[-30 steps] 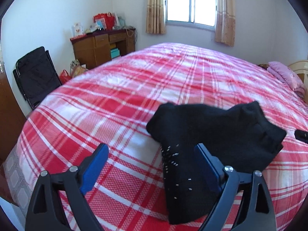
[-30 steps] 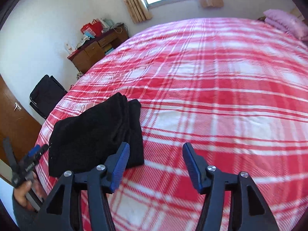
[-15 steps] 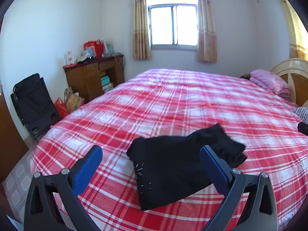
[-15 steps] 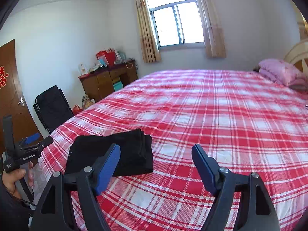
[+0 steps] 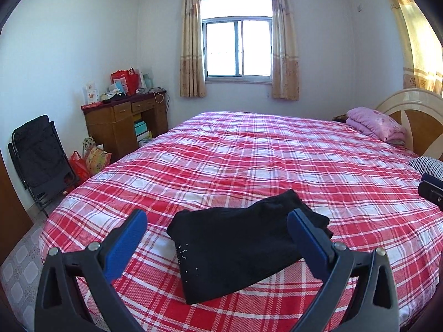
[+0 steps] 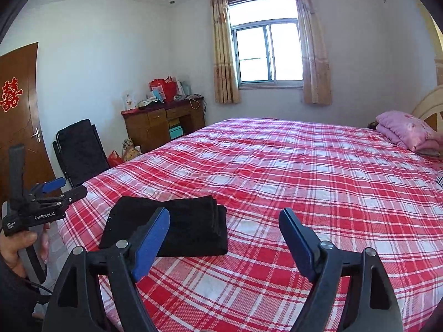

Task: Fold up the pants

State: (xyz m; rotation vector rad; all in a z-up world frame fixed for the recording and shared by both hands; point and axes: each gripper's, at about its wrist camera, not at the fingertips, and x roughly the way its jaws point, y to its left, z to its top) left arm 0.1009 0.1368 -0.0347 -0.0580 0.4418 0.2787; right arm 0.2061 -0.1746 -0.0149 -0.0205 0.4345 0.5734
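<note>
Black pants (image 5: 238, 249) lie folded in a compact stack near the front left corner of the red plaid bed (image 5: 249, 160); small white studs show on one edge. My left gripper (image 5: 216, 215) hovers above and in front of them, open, with its blue pads clear of the cloth. In the right wrist view the pants (image 6: 188, 227) sit to the left, partly behind the left finger. The right gripper (image 6: 224, 213) hangs over bare bedspread with its jaws opening and nothing between them. A hand holds the left gripper (image 6: 66, 188) beside the bed's corner.
A wooden desk (image 5: 124, 127) with red bags stands by the far wall under the window side. A black folding chair (image 5: 38, 155) and bags (image 5: 91, 160) fill the floor at left. Pink bedding (image 5: 376, 124) and a headboard (image 5: 415, 116) lie at right. A brown door (image 6: 19, 116) is at far left.
Both grippers have risen and drawn back from the pants, so more of the room shows. The right jaws have widened. The pants lie where they were on the bed.
</note>
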